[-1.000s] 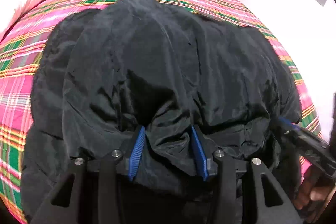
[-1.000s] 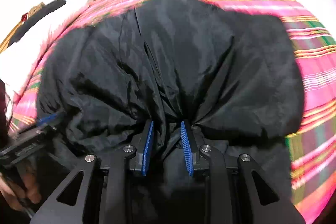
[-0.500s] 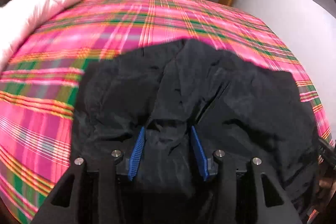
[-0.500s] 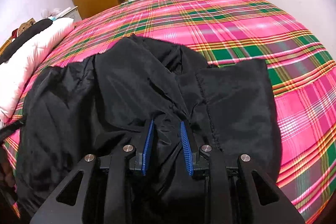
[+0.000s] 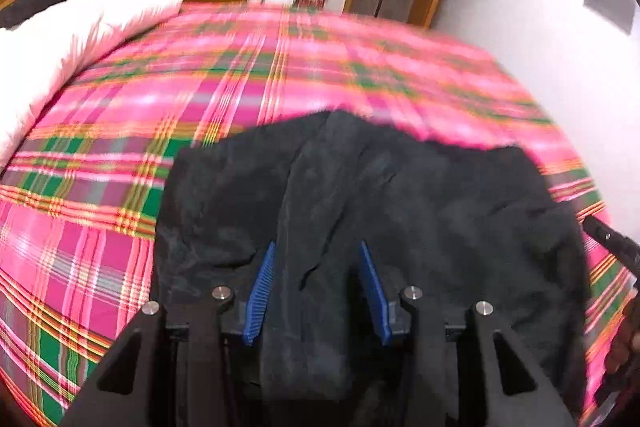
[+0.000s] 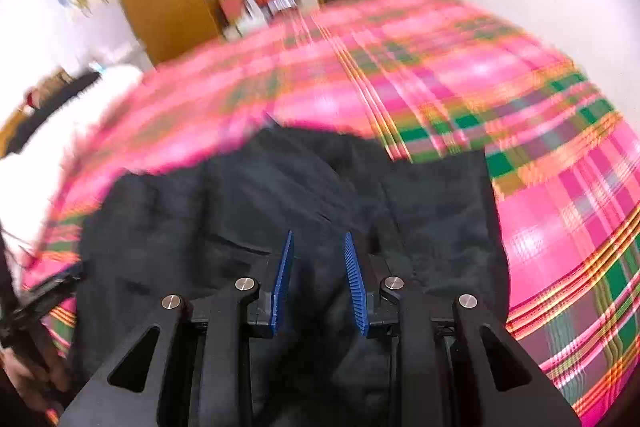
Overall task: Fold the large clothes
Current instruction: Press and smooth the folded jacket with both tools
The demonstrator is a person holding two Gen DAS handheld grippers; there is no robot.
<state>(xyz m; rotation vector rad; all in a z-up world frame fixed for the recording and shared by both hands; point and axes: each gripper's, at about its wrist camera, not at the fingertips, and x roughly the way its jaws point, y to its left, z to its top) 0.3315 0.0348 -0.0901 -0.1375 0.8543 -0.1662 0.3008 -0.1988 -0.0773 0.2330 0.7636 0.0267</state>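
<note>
Mid-fold: both grippers hold the near edge of the coat on the bed

The black coat (image 5: 400, 195) lies bunched on the near part of the plaid bed (image 5: 120, 115), its far edge short of the bed's middle, so I judge one fold partly made and the smoothing and further folds still to do. The left gripper (image 5: 316, 291) has cloth bunched between its blue pads (image 5: 260, 287), fingers part-way together and clamped on the coat. The right gripper (image 6: 318, 283) likewise pinches a ridge of the coat (image 6: 280, 195) between narrowly spaced pads (image 6: 282, 283). Both views are blurred by motion, so the exact layers cannot be told. A white quilt (image 5: 68, 39) lies at the far left, well apart from the coat
</note>
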